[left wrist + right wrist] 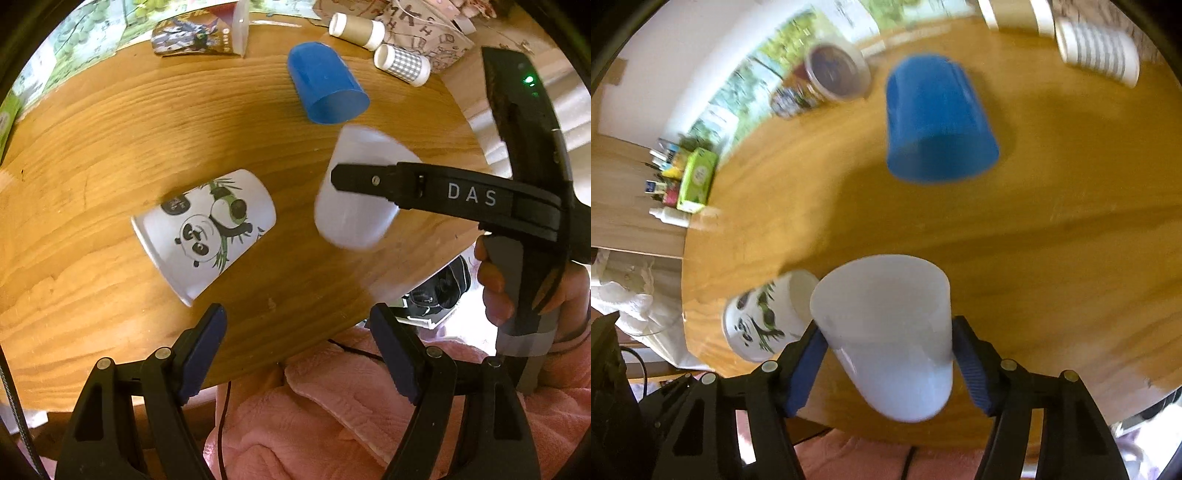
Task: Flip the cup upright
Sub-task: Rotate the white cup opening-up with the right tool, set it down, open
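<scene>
Three cups (327, 86) lie toppled on wooden table (92, 122).

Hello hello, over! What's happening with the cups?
Right tool shut on white cup, lifted and tilted. Left tool open, holding nothing. Panda cup and blue cup on their sides on the table, nearby.

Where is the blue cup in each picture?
Left wrist view: the blue cup lies on its side near the top, right of centre, on the wooden table.
Right wrist view: the blue cup is in the upper middle.
Shared landmark: the panda cup.
</scene>
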Motion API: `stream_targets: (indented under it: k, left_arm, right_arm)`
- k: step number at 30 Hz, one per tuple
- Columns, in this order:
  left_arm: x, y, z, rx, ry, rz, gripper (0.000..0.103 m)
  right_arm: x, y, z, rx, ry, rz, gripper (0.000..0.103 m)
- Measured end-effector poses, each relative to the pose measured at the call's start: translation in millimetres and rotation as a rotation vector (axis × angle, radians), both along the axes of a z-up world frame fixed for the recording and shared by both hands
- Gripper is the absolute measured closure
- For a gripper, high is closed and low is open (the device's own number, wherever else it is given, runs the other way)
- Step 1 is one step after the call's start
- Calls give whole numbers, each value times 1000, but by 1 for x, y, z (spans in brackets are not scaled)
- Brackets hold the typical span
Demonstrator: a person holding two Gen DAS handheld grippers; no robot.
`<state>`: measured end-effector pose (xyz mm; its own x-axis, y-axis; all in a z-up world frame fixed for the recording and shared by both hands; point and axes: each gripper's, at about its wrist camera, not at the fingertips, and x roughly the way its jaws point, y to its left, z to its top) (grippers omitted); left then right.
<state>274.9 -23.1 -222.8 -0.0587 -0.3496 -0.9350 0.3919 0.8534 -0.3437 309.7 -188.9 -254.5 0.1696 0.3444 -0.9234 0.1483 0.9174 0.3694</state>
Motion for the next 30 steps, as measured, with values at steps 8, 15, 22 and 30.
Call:
stream_targets:
  k: [8,15,22,30]
  left_arm:
    - [-1,-2,2,-3,-13,-49,21]
    - [-3,3,3,1,-12,-78,21]
    - [-5,13,2,-1,-12,-105,21]
    - [-9,23,-3,-11,-3,-126,21]
  right_arm:
    - [-9,-1,15,-108,-123,7,44]
    - [-13,8,10,-154,-115,-4,44]
    - [-13,22,9,-194,-107,-17,44]
    - [-11,34,12,-218,-129,-17,39]
